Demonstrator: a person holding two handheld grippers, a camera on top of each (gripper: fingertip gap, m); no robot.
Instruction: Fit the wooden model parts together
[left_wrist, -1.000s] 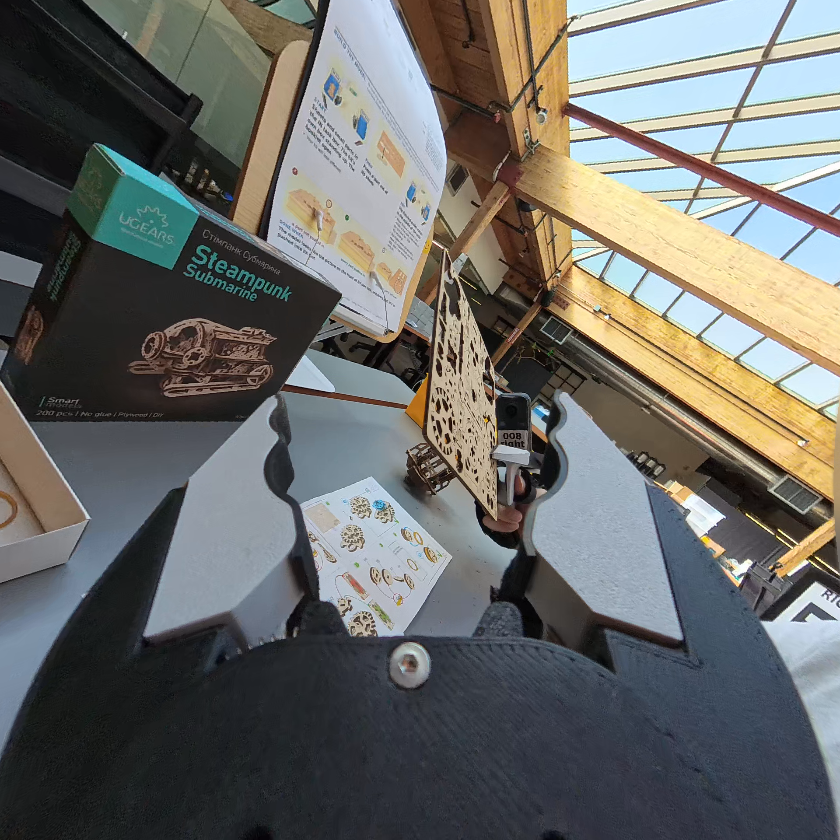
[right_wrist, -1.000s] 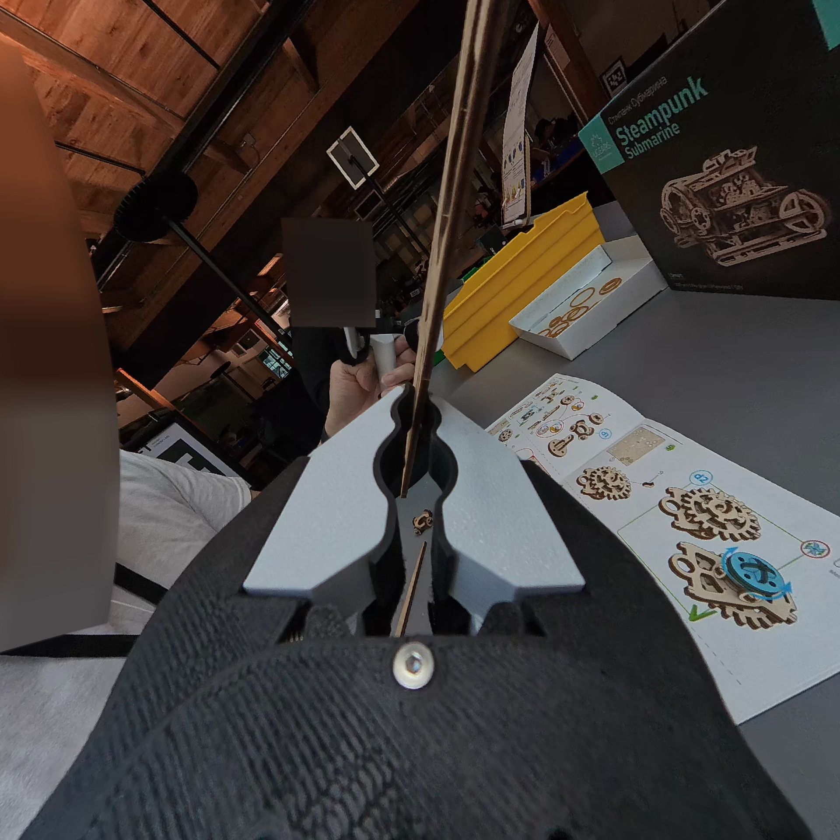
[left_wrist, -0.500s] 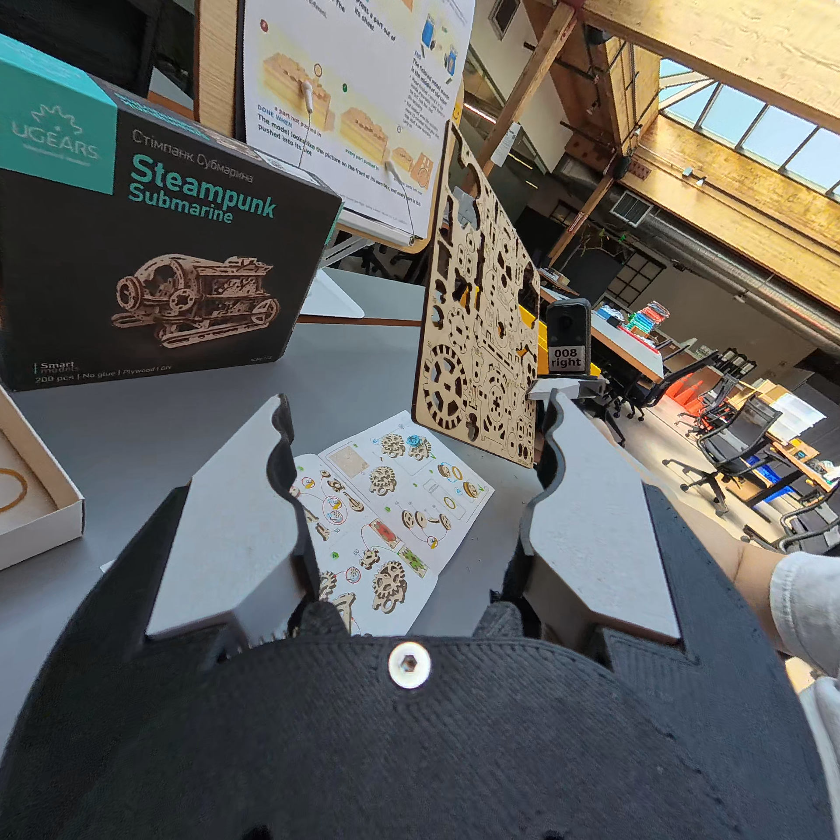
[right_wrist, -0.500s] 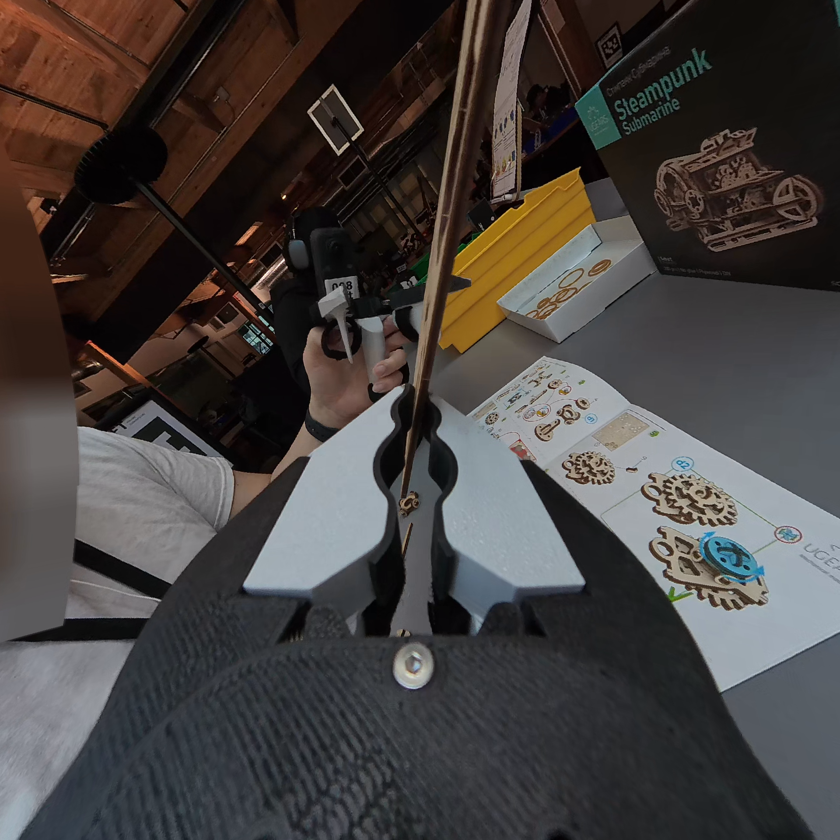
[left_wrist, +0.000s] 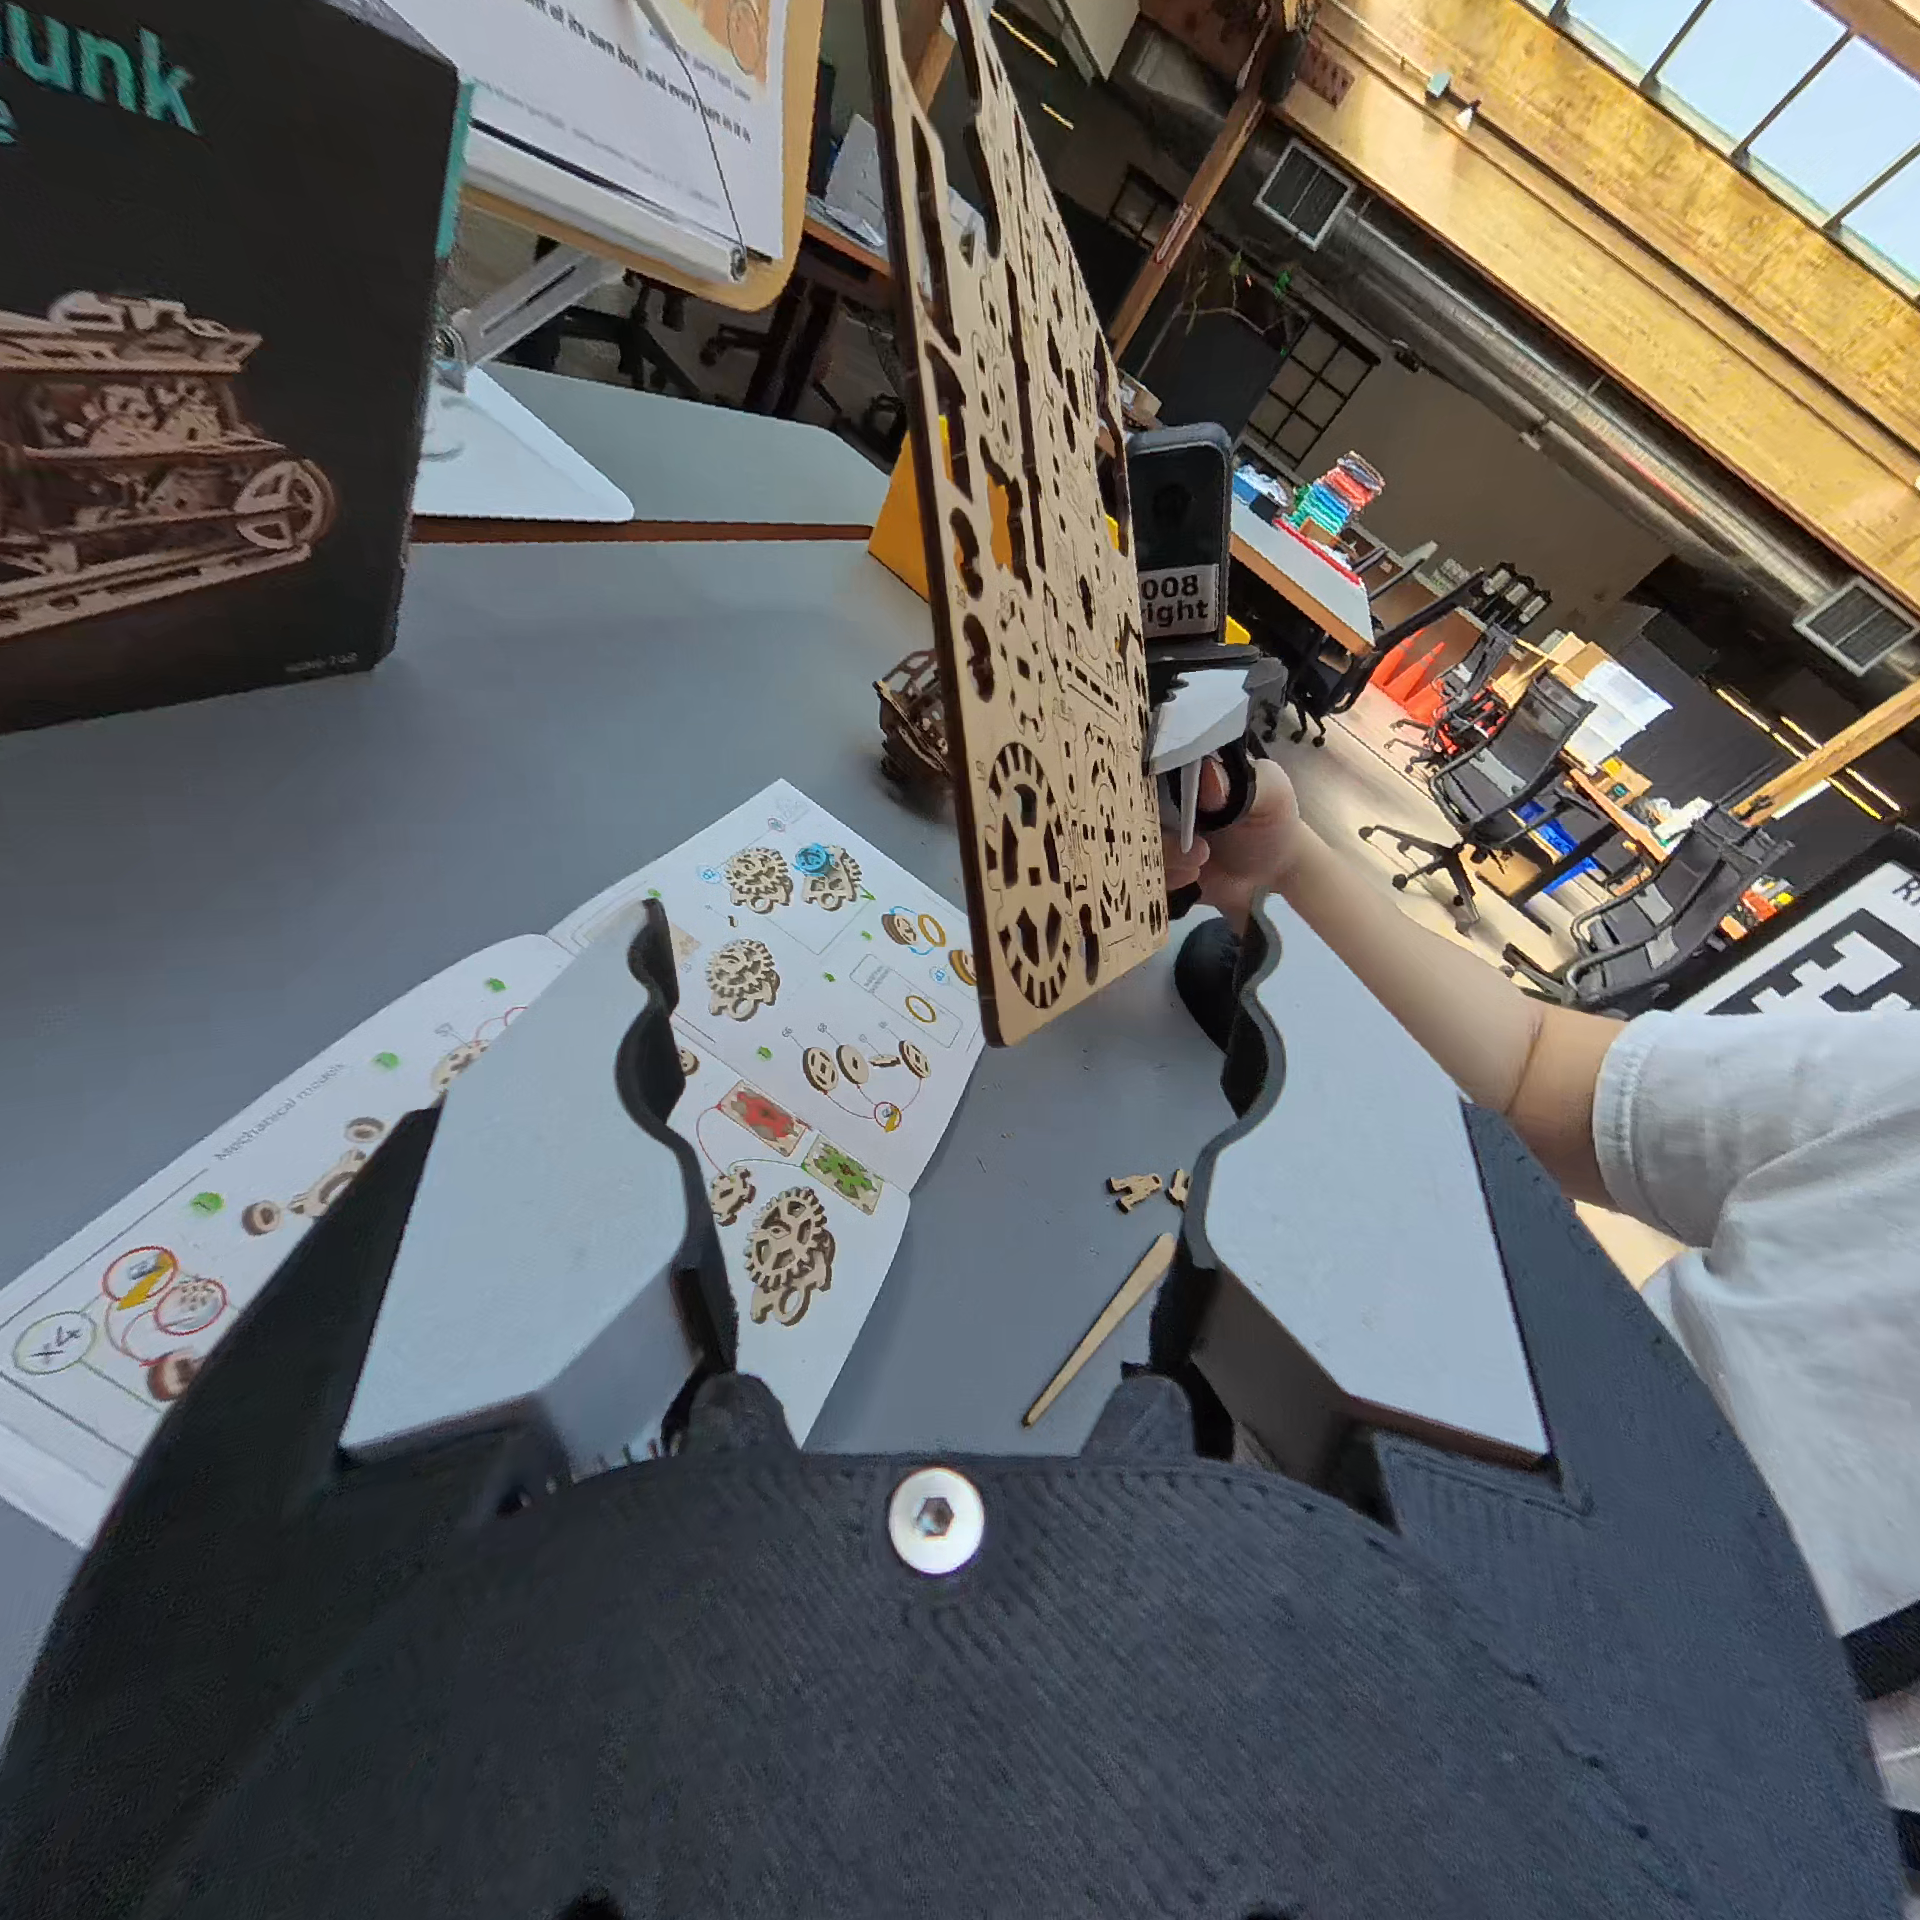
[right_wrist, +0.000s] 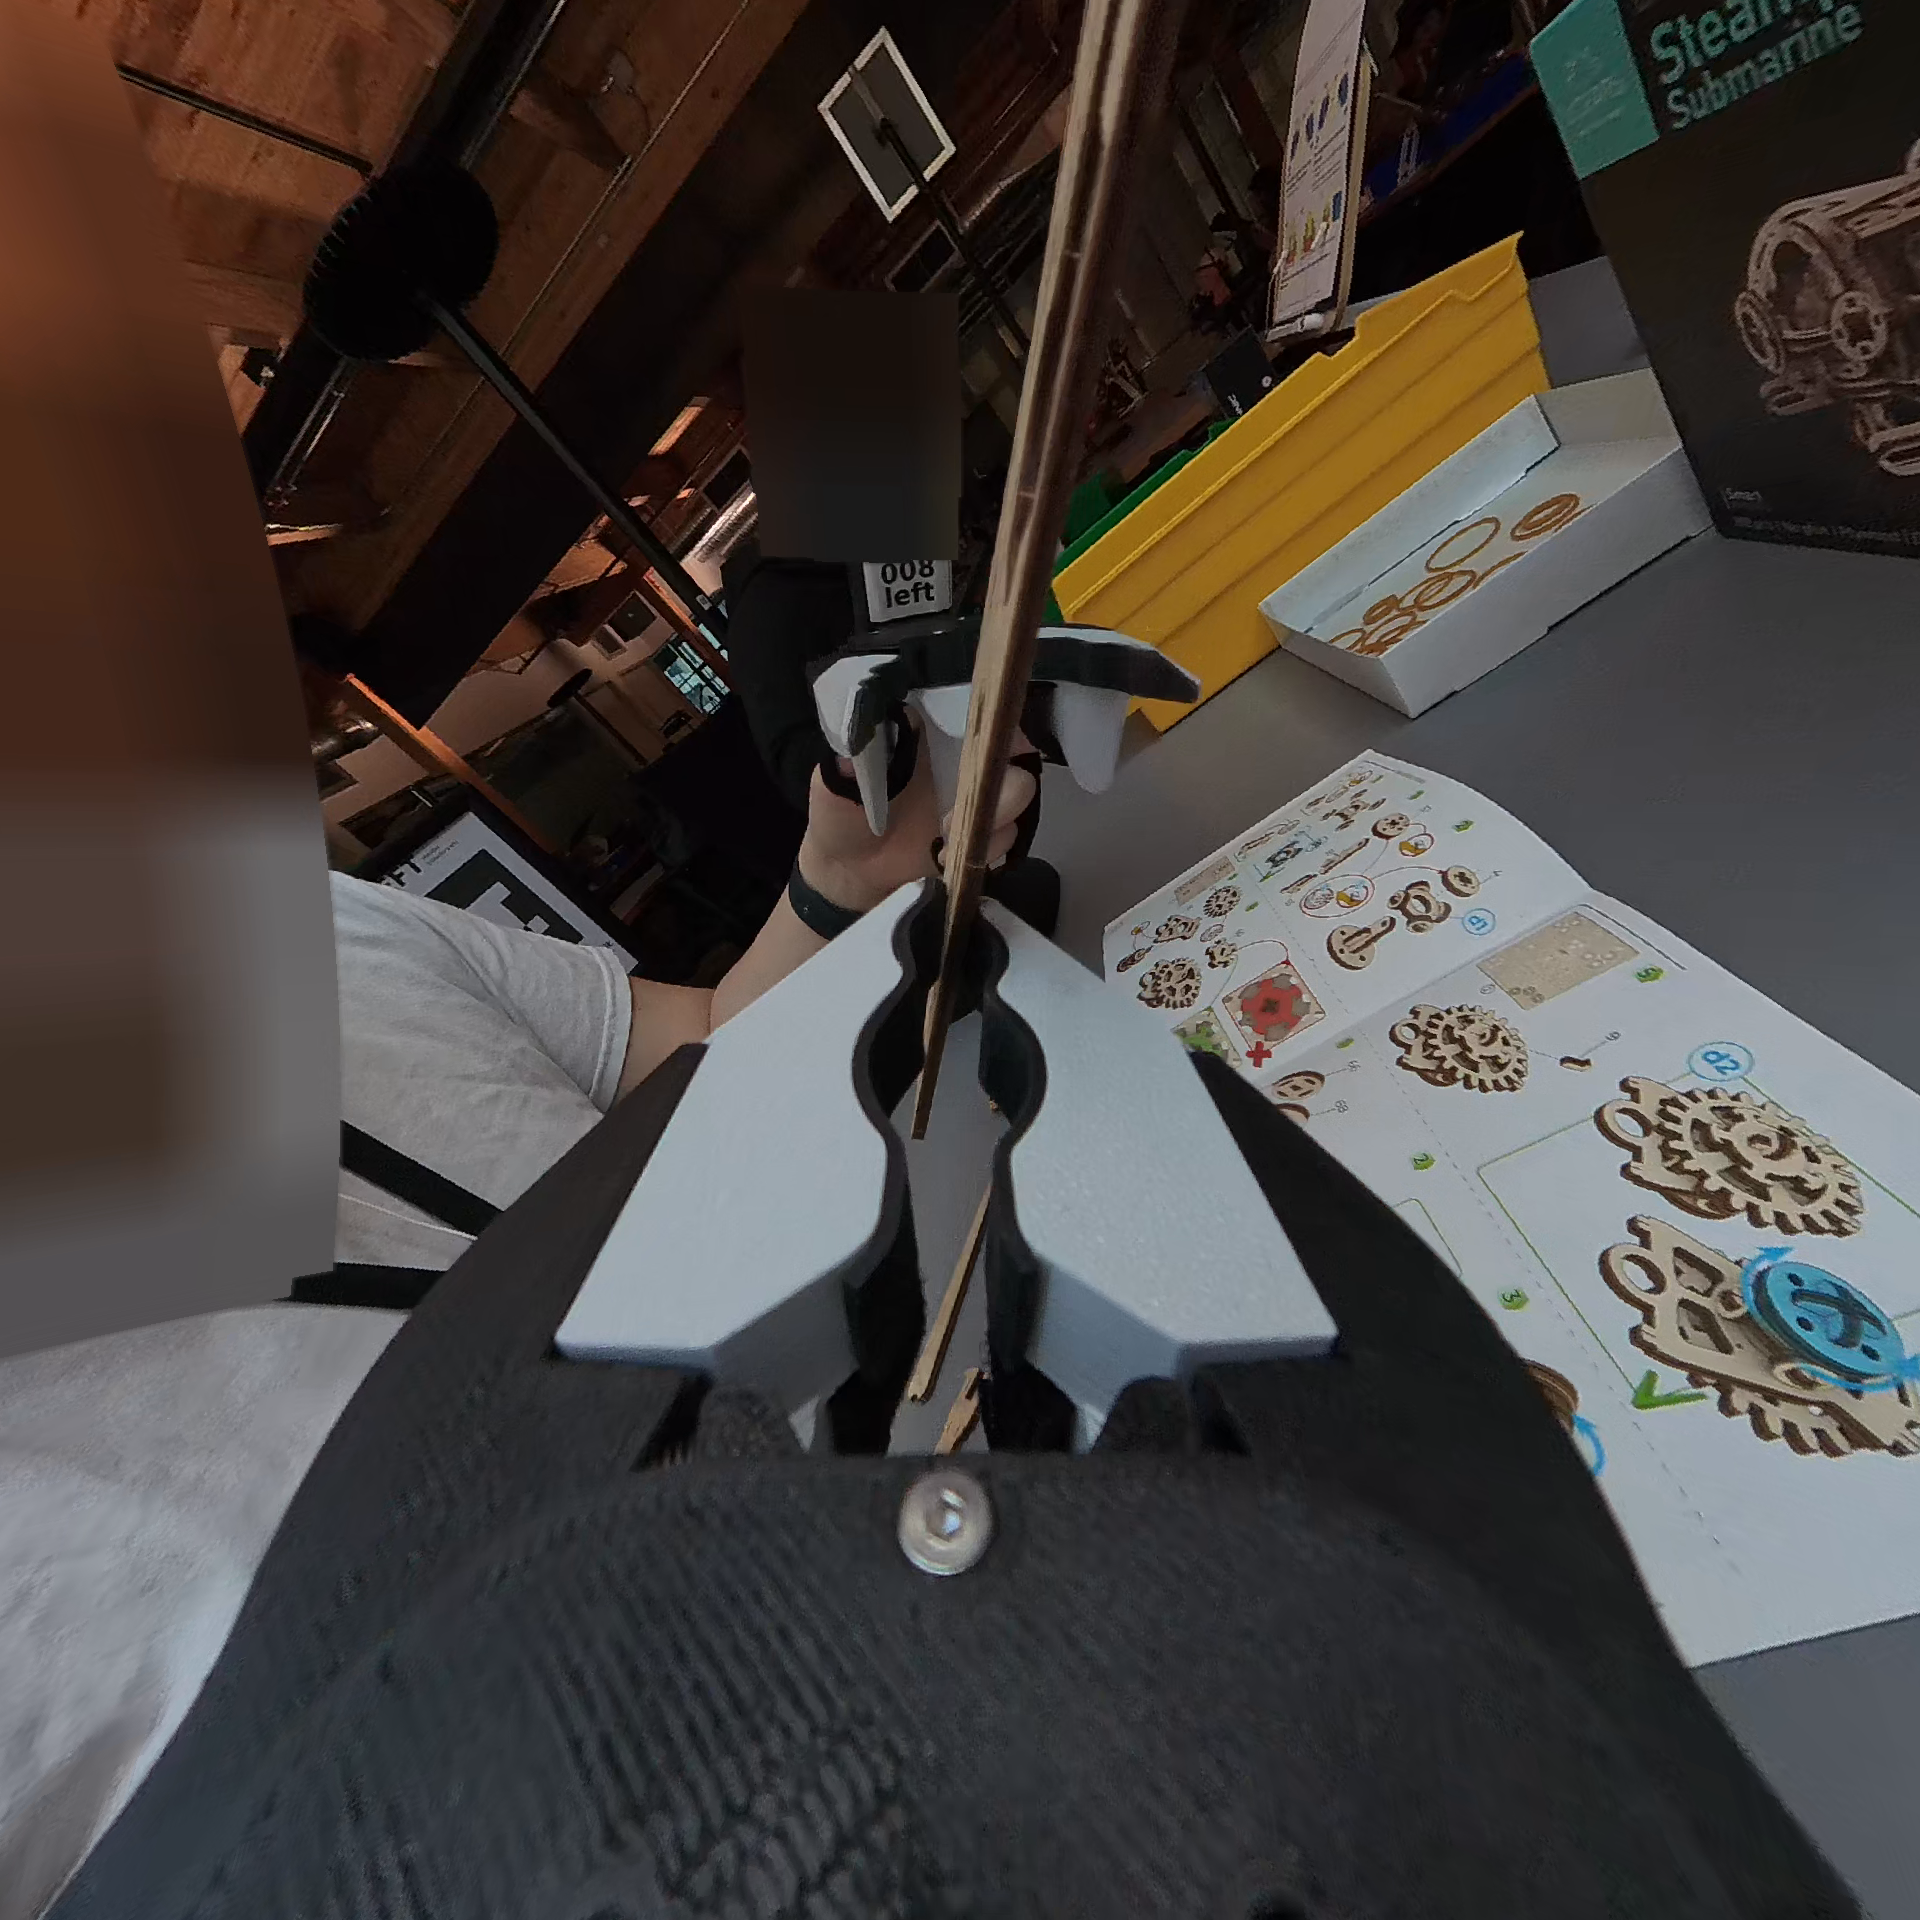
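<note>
A laser-cut plywood parts sheet (left_wrist: 1039, 623) stands upright over the grey table (left_wrist: 520, 748). My right gripper (right_wrist: 951, 925) is shut on its lower edge, and the sheet shows edge-on in the right wrist view (right_wrist: 1029, 499). My left gripper (left_wrist: 945, 935) is open and empty, its fingers spread just short of the sheet's lower corner. It also shows in the right wrist view (right_wrist: 987, 774), behind the sheet. A small wooden sub-assembly (left_wrist: 914, 717) sits on the table behind the sheet. Small loose wooden pieces (left_wrist: 1143, 1184) and a thin wooden stick (left_wrist: 1101, 1330) lie on the table between my left fingers.
An open instruction booklet (left_wrist: 810, 987) lies flat on the table and also shows in the right wrist view (right_wrist: 1558, 1039). The dark model box (left_wrist: 208, 364) stands at the back left. A white tray of wooden rings (right_wrist: 1455, 582) and a yellow bin (right_wrist: 1299, 468) sit beyond. Tip to tip, the grippers are about 11 cm apart.
My left gripper has tilted down toward the table and come closer to the sheet, still open. My right gripper stays shut on the sheet, which has shifted a little.
</note>
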